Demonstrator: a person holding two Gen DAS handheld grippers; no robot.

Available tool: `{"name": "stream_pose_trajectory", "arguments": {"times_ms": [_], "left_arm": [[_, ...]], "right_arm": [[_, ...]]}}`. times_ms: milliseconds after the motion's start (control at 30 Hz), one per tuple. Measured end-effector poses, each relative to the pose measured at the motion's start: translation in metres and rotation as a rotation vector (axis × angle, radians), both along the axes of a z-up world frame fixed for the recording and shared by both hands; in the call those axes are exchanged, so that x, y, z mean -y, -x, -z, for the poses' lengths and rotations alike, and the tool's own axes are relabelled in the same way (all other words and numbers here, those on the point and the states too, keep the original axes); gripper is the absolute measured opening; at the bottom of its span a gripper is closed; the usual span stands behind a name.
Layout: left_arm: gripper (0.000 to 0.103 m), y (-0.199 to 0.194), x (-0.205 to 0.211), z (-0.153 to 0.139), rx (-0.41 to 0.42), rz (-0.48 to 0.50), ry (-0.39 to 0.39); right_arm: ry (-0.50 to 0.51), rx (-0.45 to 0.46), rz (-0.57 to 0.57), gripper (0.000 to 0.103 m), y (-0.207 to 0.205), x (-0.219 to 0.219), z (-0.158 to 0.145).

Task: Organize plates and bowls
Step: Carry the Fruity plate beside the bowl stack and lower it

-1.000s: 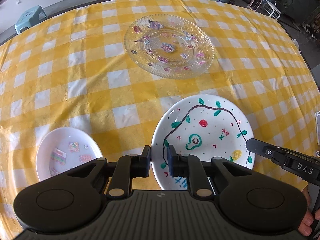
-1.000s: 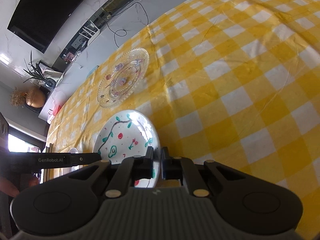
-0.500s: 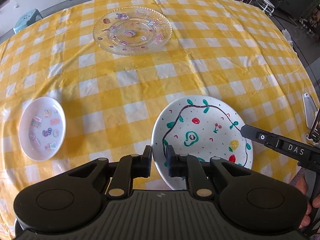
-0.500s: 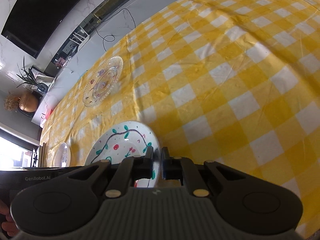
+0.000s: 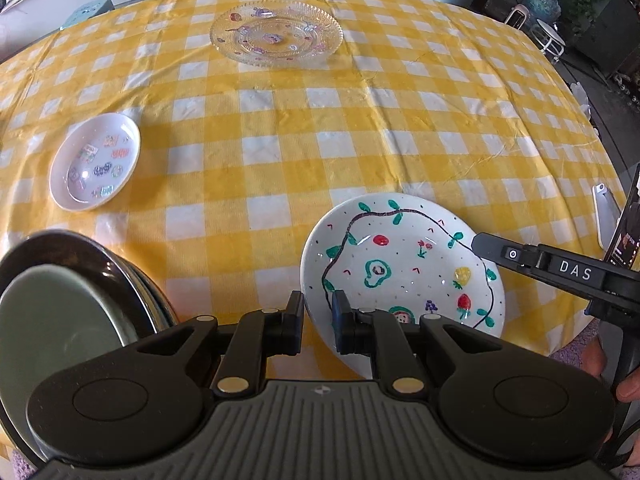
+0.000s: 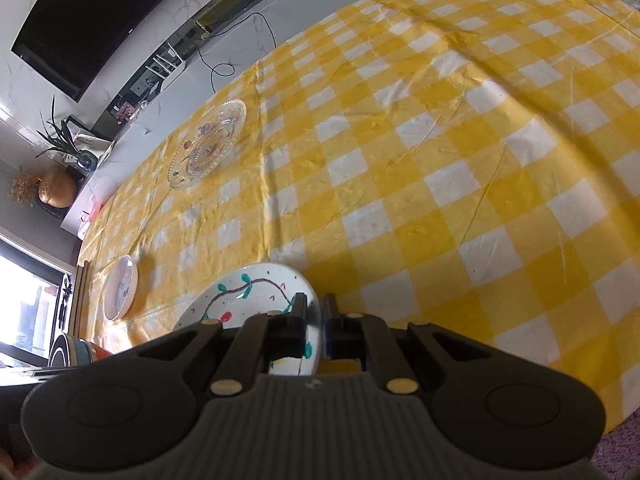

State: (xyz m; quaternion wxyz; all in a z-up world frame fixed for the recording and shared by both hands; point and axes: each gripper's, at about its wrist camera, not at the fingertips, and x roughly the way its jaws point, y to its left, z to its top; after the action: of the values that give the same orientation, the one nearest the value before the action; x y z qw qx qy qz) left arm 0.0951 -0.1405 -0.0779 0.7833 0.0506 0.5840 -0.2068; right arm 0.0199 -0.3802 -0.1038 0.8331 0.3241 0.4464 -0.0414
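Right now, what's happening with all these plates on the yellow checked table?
A person holds a two-finger gripper in each hand, and both are clamped on one white painted plate: the left gripper on its near-left rim, the right gripper on the opposite rim. The plate sits tilted above the checked tablecloth. A clear glass plate and a small white sticker dish lie apart on the cloth. A stack of dark plates shows at the near left.
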Motion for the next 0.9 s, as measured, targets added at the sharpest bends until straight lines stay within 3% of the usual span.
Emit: {"name": "stream_pose_trajectory", "arguments": {"times_ms": [133,167,267,333,433,533,733,900], "left_arm": [[0.016,0.009,0.001,0.005,0.003,-0.010,-0.005],[0.004,0.011,0.002,0.006,0.010,-0.010,-0.004],[0.000,0.015,0.005,0.002,-0.019,-0.006,0.101],[0.000,0.022,0.016,-0.002,0.045,0.006,0.053],[0.000,0.025,0.019,-0.004,0.054,0.011,0.059],[0.001,0.028,0.018,-0.003,0.093,0.010,0.009],[0.007,0.031,0.013,0.000,0.088,-0.007,0.011],[0.007,0.034,0.010,-0.002,0.103,-0.018,0.002]], "right_arm": [[0.008,-0.002,0.001,0.005,0.004,0.001,0.001],[0.006,-0.002,0.001,0.005,0.004,0.001,0.001],[-0.022,0.022,-0.018,0.006,0.004,-0.003,0.000],[-0.012,0.020,-0.039,0.005,0.000,-0.012,-0.001],[0.028,0.015,-0.046,0.005,-0.004,-0.019,0.002],[0.032,0.014,-0.036,0.002,-0.003,-0.016,0.007],[0.094,0.023,-0.058,0.001,-0.004,-0.024,0.000],[0.140,0.031,-0.066,0.007,-0.003,-0.031,-0.008]]}}
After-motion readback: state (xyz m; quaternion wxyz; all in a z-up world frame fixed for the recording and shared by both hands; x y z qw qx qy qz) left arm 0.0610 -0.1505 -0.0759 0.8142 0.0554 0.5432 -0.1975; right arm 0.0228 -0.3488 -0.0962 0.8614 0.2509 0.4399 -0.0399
